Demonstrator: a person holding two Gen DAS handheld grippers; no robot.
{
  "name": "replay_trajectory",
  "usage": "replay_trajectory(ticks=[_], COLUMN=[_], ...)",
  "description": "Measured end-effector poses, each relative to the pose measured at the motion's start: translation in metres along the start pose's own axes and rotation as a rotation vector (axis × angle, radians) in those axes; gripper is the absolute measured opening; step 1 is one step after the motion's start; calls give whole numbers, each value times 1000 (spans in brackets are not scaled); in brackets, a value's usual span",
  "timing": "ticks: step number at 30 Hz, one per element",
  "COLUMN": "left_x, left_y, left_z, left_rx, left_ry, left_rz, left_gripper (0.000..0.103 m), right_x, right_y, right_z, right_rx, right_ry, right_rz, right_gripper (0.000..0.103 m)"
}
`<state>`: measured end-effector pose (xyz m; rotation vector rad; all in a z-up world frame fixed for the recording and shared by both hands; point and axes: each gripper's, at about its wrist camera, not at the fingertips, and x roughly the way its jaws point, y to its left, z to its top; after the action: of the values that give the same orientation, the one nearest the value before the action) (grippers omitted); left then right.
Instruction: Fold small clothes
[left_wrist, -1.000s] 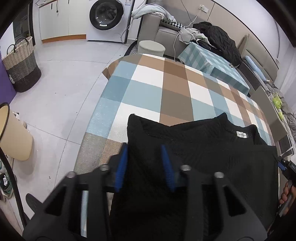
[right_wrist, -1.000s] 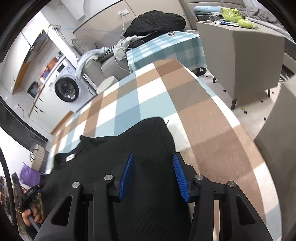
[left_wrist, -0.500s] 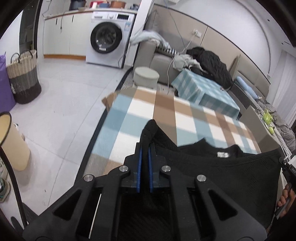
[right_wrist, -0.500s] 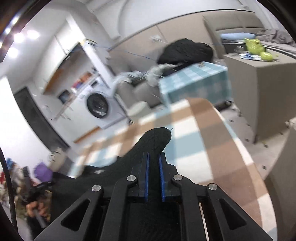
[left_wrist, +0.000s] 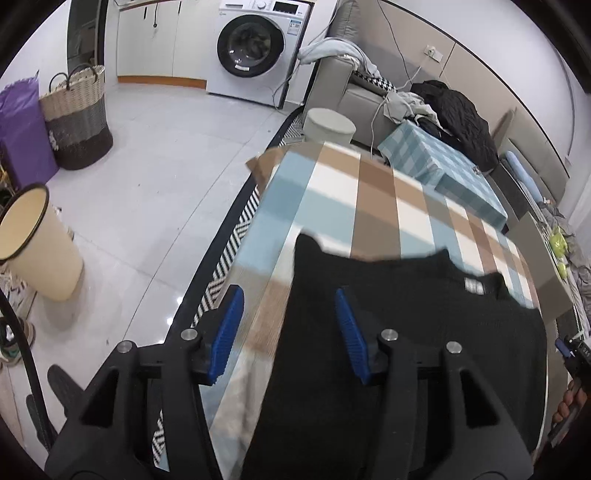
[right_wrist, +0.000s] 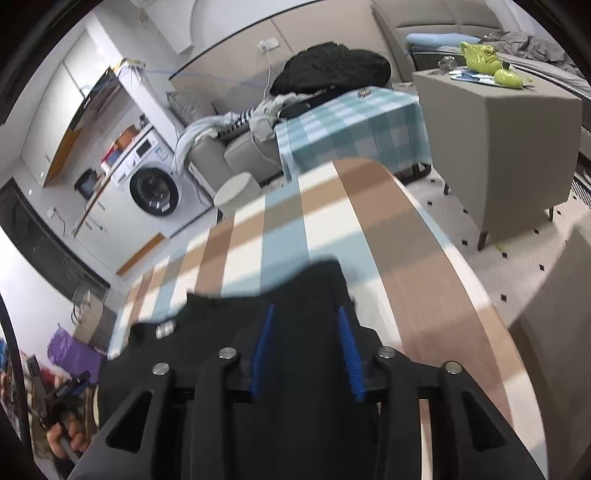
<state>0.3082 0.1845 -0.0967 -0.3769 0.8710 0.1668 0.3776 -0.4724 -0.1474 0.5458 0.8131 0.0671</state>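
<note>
I let go of the black top on the checked table.

My left tool (left_wrist: 288, 328) and right tool (right_wrist: 306, 347) are both opening, with nothing pinched. The black top (left_wrist: 406, 332) lies at 6 o'clock on the table (left_wrist: 369, 199). I think an open finger could snag the soft cloth and pull the fold crooked.

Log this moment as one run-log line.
step: fold black top | left tool: opening, released | right tool: opening, released | surface: checked tablecloth
</note>
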Motion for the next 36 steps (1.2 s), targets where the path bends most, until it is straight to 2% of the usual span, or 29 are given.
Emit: replay_trajectory(ticks=[7, 14, 19, 22, 28, 36], left_x=[-33, -64, -78, -85, -102, -115], left_y=[20, 20, 15, 11, 12, 17], left_z=[-78, -137, -149, -152, -153, -162], left_rx=[27, 28, 30, 51, 58, 92], left_ry=[84, 126, 108, 105, 93, 98], left_rz=[-2, -74, -97, -97, -71, -50], left_gripper=[53, 53, 53, 48, 48, 49], right_x=[-33, -72, -77, -77, -87, -111], right_y=[-22, -30, -27, -23, -26, -42], right_z=[-72, -125, -142, -143, -140, -152], right_rx=[-30, -61, -113, -143, -134, -74], right_ry=[162, 179, 176, 169, 163, 143], right_rz=[52, 88, 78, 74, 73, 67], right_gripper=[45, 51, 51, 51, 51, 51])
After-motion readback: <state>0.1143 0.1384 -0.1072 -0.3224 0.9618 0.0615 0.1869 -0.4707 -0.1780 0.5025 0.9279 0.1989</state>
